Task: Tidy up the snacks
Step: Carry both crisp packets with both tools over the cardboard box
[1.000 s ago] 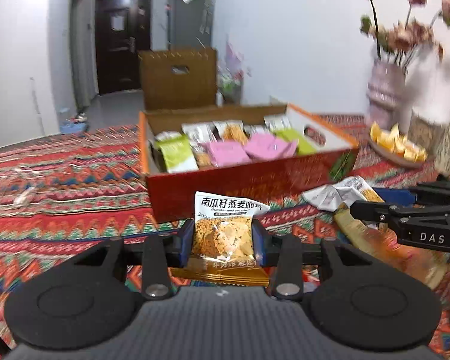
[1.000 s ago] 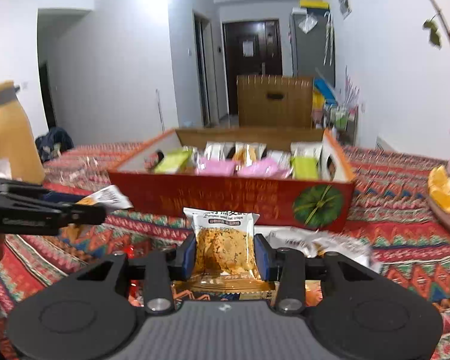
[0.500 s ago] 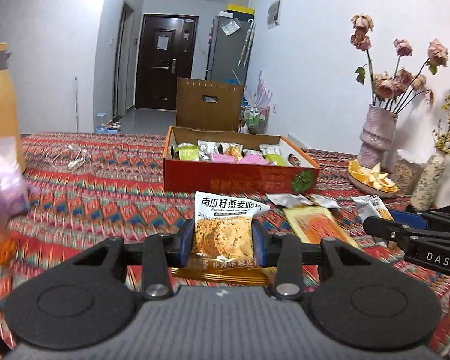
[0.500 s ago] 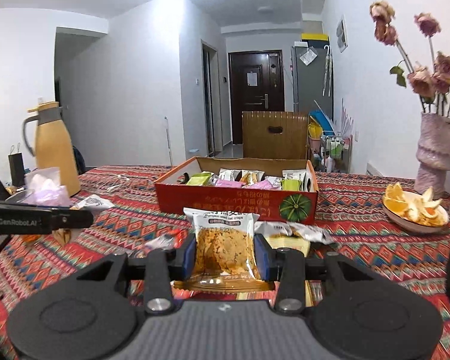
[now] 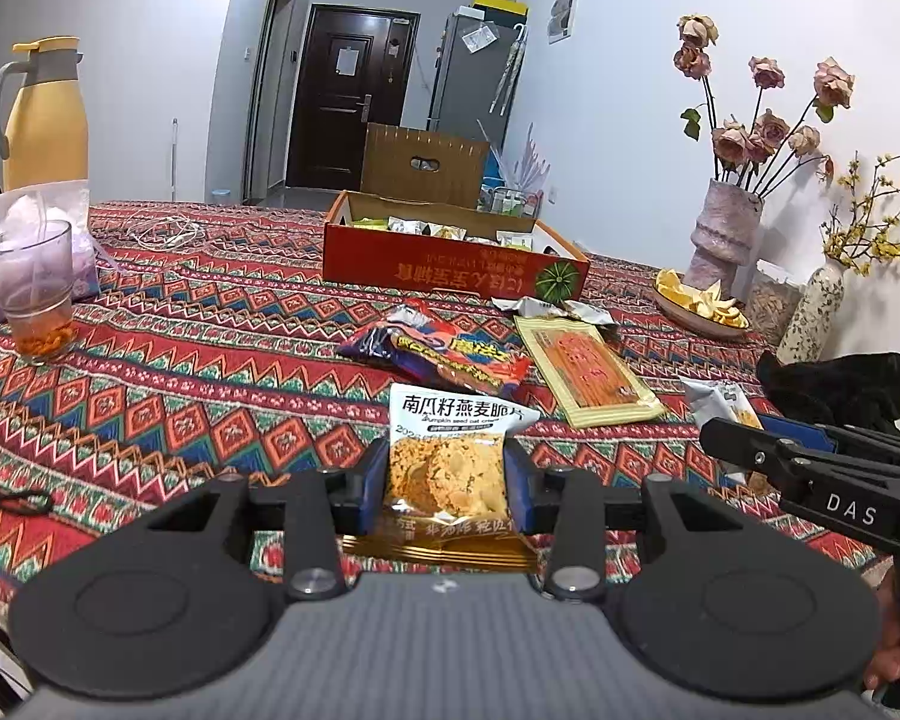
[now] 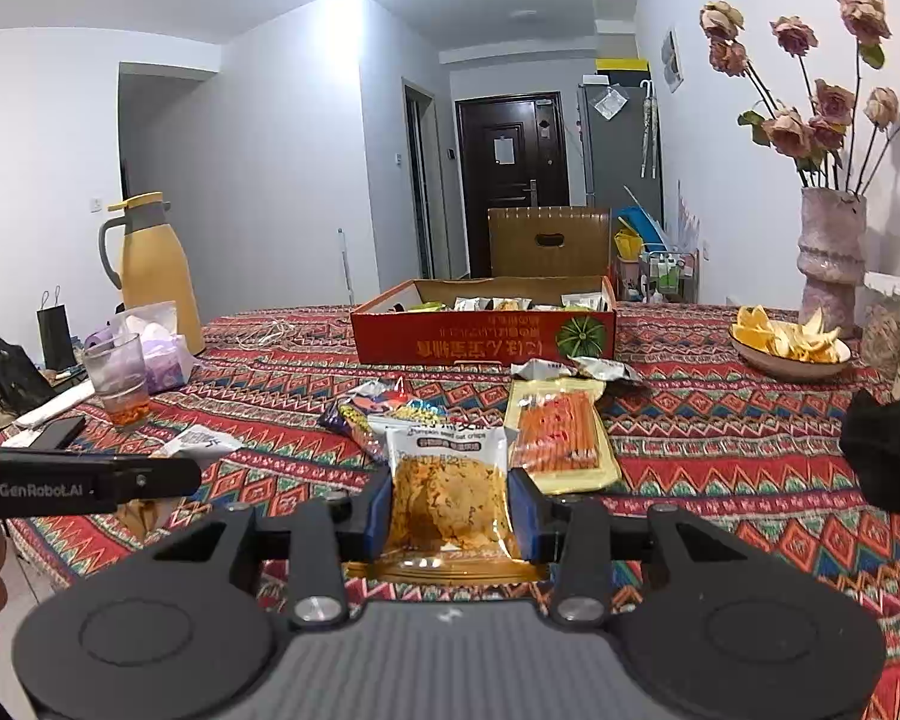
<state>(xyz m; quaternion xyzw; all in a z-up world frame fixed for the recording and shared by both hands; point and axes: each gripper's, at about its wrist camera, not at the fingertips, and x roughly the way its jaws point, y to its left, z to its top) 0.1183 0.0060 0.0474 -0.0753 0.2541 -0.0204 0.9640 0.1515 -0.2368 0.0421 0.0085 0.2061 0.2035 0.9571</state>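
**Pulled back from the box**

Moved far back from the red snack box [image 5: 453, 264], now small at upper middle. Left hand-held gripper [image 5: 445, 483] shut tight on an oat crisp pack [image 5: 447, 468]. Right hand-held gripper [image 6: 448, 516] shut tight on another crisp pack [image 6: 447, 495]. Looks like neither pack boxed yet. More snacks loose on the counter [image 5: 210, 372], middle of frame.
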